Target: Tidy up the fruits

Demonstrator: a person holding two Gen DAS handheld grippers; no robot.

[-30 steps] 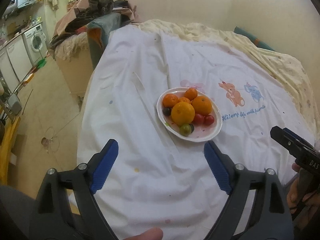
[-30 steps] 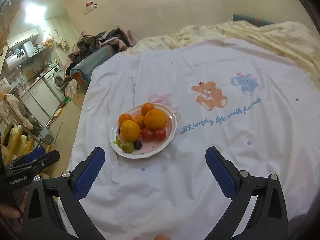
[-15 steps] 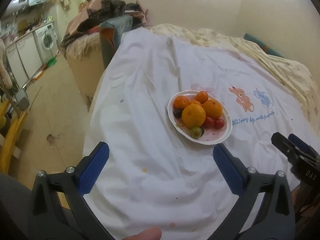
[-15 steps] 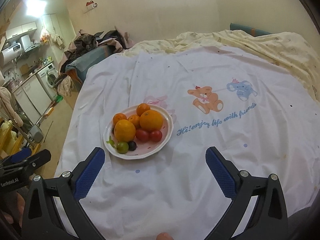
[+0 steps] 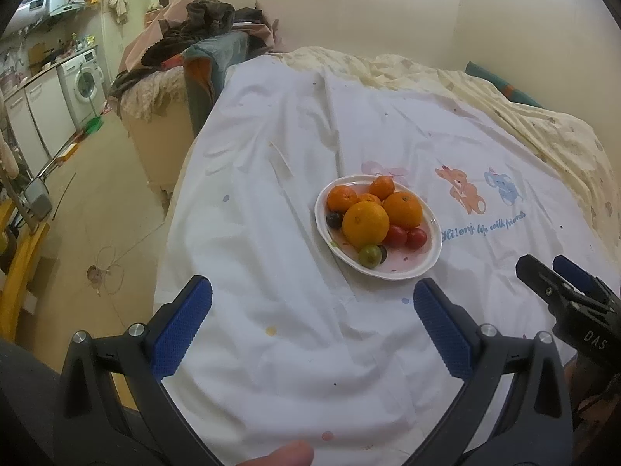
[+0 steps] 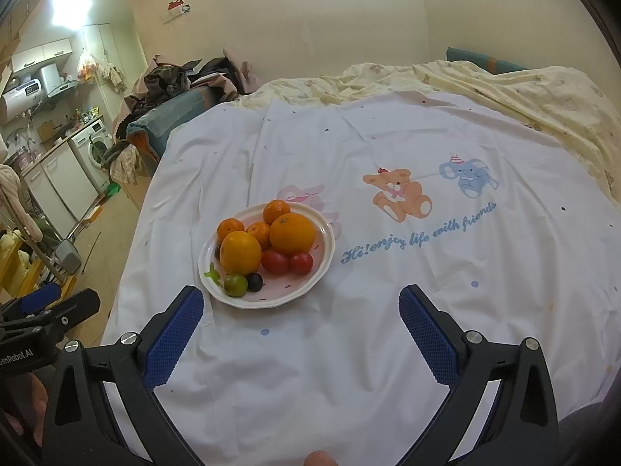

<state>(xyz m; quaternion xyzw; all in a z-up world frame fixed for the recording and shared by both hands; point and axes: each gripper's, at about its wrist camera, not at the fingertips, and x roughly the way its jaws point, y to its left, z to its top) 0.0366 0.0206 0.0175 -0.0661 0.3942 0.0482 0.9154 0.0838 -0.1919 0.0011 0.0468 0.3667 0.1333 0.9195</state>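
We hold both tongs, left and right, wide and empty above the bed. The plate of fruits lies just beyond them.

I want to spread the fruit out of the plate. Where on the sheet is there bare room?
Bare sheet lies between the plate and the right gripper, and beyond the bear print toward the yellow blanket. The plate itself is crowded: oranges and tomatoes touch.

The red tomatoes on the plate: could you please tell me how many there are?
2. Both lie side by side on the plate, just in front of the big orange: one on the left, one on the right. Others may hide under the citrus.
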